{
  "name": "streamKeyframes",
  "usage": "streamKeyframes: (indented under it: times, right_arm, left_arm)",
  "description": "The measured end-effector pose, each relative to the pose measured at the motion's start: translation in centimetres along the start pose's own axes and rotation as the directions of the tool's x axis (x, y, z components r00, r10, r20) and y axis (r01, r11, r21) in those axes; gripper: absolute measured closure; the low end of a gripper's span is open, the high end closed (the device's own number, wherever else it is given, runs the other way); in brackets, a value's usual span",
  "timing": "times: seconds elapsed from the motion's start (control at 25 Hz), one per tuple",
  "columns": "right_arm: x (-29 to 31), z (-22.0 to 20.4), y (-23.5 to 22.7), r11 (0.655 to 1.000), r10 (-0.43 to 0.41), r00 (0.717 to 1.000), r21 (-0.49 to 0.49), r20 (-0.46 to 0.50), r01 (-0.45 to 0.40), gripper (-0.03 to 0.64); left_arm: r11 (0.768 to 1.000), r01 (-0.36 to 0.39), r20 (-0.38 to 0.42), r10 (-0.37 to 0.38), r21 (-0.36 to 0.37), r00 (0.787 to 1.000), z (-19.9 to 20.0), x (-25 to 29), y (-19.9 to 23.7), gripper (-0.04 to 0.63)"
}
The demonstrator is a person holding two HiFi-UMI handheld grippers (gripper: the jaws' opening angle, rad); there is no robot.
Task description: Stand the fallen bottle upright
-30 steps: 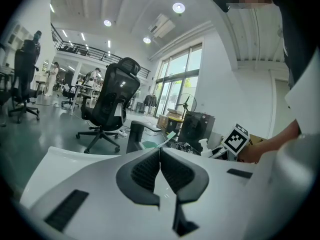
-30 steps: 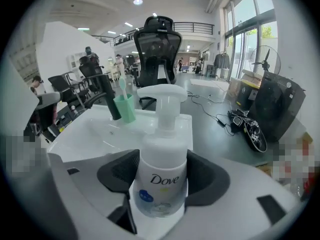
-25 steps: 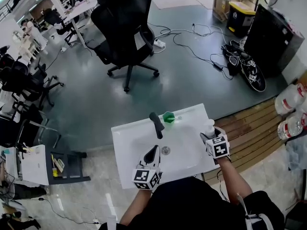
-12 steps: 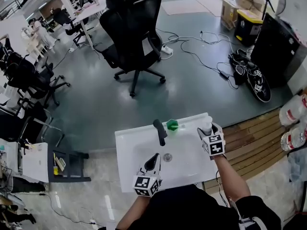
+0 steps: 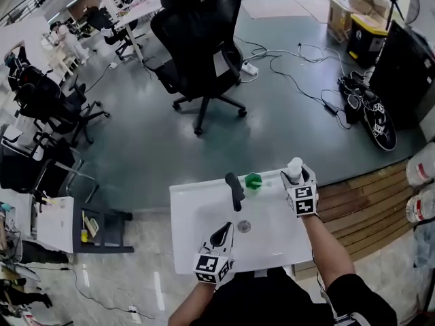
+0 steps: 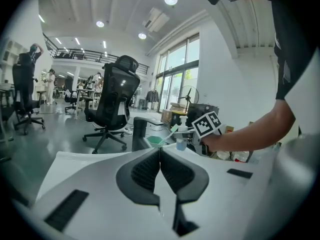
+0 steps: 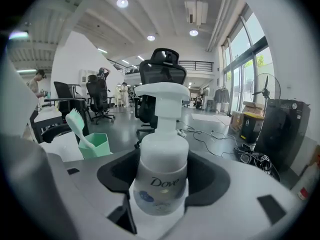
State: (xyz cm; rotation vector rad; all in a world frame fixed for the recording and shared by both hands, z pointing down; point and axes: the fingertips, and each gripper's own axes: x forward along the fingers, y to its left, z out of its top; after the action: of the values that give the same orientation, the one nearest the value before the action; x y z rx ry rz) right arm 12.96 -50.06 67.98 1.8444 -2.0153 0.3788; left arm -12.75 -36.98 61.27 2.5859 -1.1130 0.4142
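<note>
The right gripper (image 7: 160, 183) has its jaws about half open and closed on the body of the white pump bottle (image 7: 161, 149), one pad on each side. The bottle is upright, with the pump head on top and the label "Dove" facing the gripper's camera. From above, it is at the far right corner of the white surface (image 5: 197, 212); I cannot tell if its base touches the surface. Just to the left of the bottle stands a green cup (image 7: 96, 145) with a green brush (image 7: 76, 123) leaning in it, and further left is the black faucet (image 5: 234, 189) above the basin with its drain (image 5: 244, 227). The left gripper (image 6: 160, 170) is at the near edge of the surface, its jaws closed together with nothing between them. A black office chair (image 5: 204, 39) stands on the floor behind.
</note>
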Motion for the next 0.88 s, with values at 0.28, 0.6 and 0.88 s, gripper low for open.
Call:
streamKeyframes:
  times: [0.28, 0.6, 0.88]
  right_arm:
    - [0.8, -1.3, 0.3, 1.0, 0.001, 1.0, 0.002, 0.018, -0.001, 0.316]
    - [-0.2, -1.4, 1.0, 0.998, 0.007, 0.999, -0.057, 0.04, -0.004, 0.308]
    - [-2.0, -0.6, 1.8, 0.998, 0.028, 0.996, -0.065, 0.09, -0.022, 0.215]
  left_arm:
    - [1.0, 0.001, -0.016, -0.002, -0.013, 1.0, -0.6, 0.4, -0.6, 0.577]
    - [1.0, -0.006, 0.012, 0.006, -0.02, 1.0, -0.1, 0.4, -1.1, 0.577]
    - [0.999, -0.031, 0.017, 0.032, -0.024, 0.999, -0.1, -0.2, -0.5, 0.577]
